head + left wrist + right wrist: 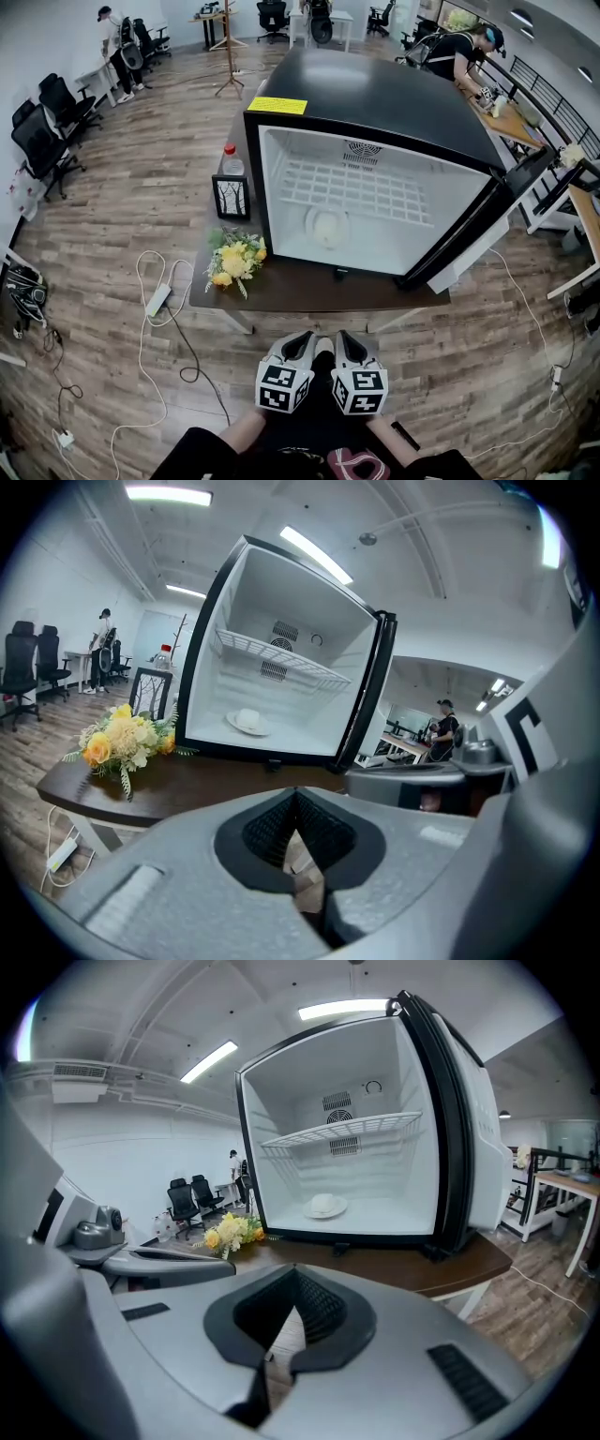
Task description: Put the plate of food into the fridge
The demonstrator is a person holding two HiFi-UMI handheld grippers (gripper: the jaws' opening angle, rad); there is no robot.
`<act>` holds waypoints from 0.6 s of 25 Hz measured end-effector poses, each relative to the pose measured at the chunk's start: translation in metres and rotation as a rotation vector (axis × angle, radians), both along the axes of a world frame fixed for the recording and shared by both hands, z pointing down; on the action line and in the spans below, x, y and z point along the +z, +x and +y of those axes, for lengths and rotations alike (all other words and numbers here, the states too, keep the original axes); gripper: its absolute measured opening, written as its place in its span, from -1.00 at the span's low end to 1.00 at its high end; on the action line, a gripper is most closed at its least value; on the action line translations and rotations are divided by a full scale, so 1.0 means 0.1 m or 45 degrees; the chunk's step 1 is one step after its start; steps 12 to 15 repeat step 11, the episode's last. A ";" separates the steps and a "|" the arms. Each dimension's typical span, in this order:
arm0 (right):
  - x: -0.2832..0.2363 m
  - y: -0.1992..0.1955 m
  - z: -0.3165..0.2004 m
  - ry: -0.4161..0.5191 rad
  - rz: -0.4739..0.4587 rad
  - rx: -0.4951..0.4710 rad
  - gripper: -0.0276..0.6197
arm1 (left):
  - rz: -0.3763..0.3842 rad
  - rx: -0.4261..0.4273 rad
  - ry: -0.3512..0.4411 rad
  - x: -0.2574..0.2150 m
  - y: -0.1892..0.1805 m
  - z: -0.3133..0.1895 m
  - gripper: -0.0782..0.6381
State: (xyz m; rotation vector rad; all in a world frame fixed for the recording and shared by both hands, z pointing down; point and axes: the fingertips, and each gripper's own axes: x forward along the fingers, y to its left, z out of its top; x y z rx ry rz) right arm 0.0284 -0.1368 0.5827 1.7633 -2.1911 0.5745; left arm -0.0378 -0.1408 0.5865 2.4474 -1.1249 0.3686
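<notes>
Both claws hang low at the bottom centre of the head view, side by side, short of the table [309, 292]. Left claw [302, 347] and right claw [347, 347] each have their jaws pressed together on nothing. The plate of food [327, 228] sits on the floor of the open fridge [375, 94], below its wire shelf [356, 187].
</notes>
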 end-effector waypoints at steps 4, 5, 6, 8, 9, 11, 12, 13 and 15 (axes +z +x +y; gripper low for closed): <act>-0.02 -0.04 -0.01 0.010 0.003 -0.015 -0.89 | -0.001 -0.011 -0.002 0.00 -0.03 -0.01 -0.76; -0.03 -0.04 -0.01 0.010 0.003 -0.018 -0.89 | -0.001 -0.011 0.000 -0.01 -0.03 -0.01 -0.76; -0.03 -0.05 0.00 0.008 0.004 -0.021 -0.89 | -0.002 -0.009 0.002 -0.01 -0.03 0.00 -0.76; -0.03 -0.07 -0.01 0.007 0.004 -0.024 -0.89 | -0.006 -0.006 0.006 -0.02 -0.03 0.00 -0.76; -0.03 -0.08 -0.01 0.008 0.005 -0.025 -0.89 | -0.008 -0.004 0.008 -0.02 -0.04 -0.01 -0.76; -0.04 -0.10 -0.01 0.009 0.007 -0.026 -0.89 | -0.013 -0.002 0.012 -0.03 -0.05 -0.01 -0.76; -0.04 -0.10 -0.01 0.009 0.007 -0.026 -0.89 | -0.013 -0.002 0.012 -0.03 -0.05 -0.01 -0.76; -0.04 -0.10 -0.01 0.009 0.007 -0.026 -0.89 | -0.013 -0.002 0.012 -0.03 -0.05 -0.01 -0.76; -0.04 -0.10 -0.01 0.009 0.007 -0.026 -0.89 | -0.013 -0.002 0.012 -0.03 -0.05 -0.01 -0.76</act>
